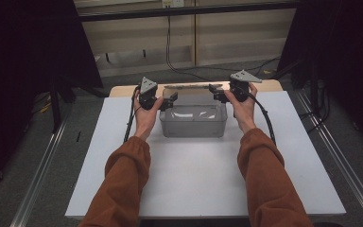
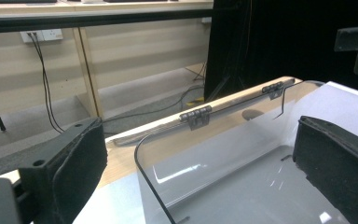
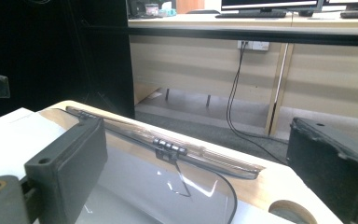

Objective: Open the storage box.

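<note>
Straddling the clear box's [image 1: 193, 120] left wall, the left hand-held gripper [image 1: 169, 100] is spread; the right hand-held gripper [image 1: 216, 92], also spread, straddles the right wall, box between them on the desk [image 1: 203, 179].

The high view looks forward and down from above the near edge of the white rectangular table [image 1: 203, 184]. Each gripper view sits low and close, facing the far wall, and both share the clear plastic hinged box [image 1: 194, 124] [image 2: 242, 154] [image 3: 168, 186].
</note>
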`<state>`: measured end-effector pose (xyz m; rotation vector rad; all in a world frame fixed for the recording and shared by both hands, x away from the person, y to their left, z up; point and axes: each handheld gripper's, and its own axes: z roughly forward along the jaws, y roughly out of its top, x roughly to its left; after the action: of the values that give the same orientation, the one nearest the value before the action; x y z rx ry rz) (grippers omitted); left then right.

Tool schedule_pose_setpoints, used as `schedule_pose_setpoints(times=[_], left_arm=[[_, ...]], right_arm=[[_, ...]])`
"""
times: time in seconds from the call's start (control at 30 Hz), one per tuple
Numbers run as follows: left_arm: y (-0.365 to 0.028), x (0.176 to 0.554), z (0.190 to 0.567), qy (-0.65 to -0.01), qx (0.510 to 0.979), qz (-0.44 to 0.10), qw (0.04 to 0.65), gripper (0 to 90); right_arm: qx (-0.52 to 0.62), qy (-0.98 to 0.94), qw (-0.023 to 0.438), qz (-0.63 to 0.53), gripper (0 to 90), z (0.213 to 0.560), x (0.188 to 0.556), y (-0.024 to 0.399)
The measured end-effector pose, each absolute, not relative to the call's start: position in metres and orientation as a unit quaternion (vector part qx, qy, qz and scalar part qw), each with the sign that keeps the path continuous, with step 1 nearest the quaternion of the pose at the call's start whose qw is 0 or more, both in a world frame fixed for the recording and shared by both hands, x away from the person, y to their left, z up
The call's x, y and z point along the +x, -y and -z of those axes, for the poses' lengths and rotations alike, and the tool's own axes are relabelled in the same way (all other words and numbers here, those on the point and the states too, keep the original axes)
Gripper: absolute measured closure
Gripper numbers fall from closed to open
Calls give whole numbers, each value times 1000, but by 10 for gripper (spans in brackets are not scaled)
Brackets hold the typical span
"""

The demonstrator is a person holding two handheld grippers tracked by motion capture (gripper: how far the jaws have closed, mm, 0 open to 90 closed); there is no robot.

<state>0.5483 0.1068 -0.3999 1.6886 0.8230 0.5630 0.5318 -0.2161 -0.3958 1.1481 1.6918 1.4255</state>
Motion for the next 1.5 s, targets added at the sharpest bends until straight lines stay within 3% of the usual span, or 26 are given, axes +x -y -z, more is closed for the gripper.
schedule_pose_setpoints(times=[0.77, 1.5], left_arm=[[-118, 517, 388, -340, 696, -276, 568, 33], [-133, 489, 389, -327, 686, -271, 591, 26]], right_arm=[[439, -613, 335, -565, 3, 388, 488, 234], [428, -609, 345, -572, 13, 385, 457, 243]])
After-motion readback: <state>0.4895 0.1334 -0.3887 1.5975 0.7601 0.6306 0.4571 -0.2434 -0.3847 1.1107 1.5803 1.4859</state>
